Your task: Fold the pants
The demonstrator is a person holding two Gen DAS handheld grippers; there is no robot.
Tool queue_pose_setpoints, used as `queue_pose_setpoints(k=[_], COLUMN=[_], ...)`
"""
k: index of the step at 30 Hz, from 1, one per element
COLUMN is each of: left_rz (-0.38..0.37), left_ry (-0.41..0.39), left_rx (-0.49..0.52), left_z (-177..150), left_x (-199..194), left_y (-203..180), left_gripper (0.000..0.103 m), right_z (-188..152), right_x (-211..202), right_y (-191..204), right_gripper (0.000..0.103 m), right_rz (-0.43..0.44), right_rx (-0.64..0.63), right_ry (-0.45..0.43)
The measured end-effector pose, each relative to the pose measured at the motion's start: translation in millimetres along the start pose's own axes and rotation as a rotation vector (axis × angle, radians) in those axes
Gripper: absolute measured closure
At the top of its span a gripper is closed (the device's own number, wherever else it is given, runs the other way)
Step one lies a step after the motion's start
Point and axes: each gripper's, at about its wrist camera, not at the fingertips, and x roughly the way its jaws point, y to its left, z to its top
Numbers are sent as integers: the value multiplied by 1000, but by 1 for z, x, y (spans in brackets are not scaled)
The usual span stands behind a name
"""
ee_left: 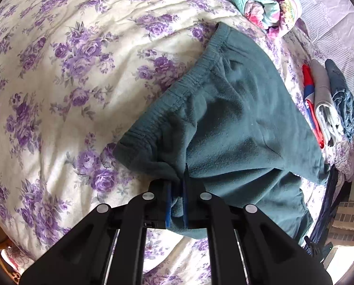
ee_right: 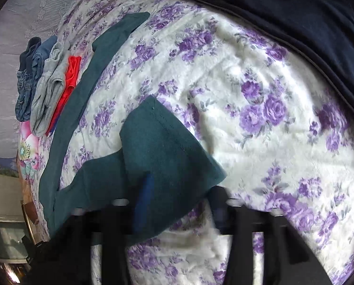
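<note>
Left gripper [ee_left: 177, 204] clamps the teal pants [ee_left: 229, 123] near the waistband; right gripper [ee_right: 177, 204], blurred, grip unclear, should lift evenly over the bed [ee_left: 82, 71].

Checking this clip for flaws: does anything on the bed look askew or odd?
Nothing damaged or spilled. The teal pants lie unevenly: the waistband is bunched where the left claw pinches it, and a leg cuff is lifted off the floral bedspread at the right claw, whose image is blurred.

Purple-flowered bedspread [ee_left: 70, 83]; bright floral quilt [ee_left: 264, 2] bundled at far edge; folded clothes stack [ee_right: 44, 80] near wall; dark garment [ee_right: 283, 11]
</note>
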Motion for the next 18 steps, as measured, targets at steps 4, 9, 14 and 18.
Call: queue_pose_setpoints(k=[4, 9, 14, 18], left_rz=[23, 52, 51, 75], left_ry=[-36, -67, -79, -92], left_rx=[-17, -16, -54, -64], left_z=[-3, -24, -42, -31], left_x=[-2, -18, -36, -37], left_y=[-3, -9, 7, 20], left_gripper=[97, 97, 97, 97], right_z=[3, -8, -34, -36], right_x=[-11, -60, -78, -55], right_y=[-6, -22, -45, -65], right_gripper=[99, 99, 99, 99], right_rz=[43, -6, -81, -97], right_rx=[20, -7, -22, 14], right_ry=[-18, -54, -39, -12])
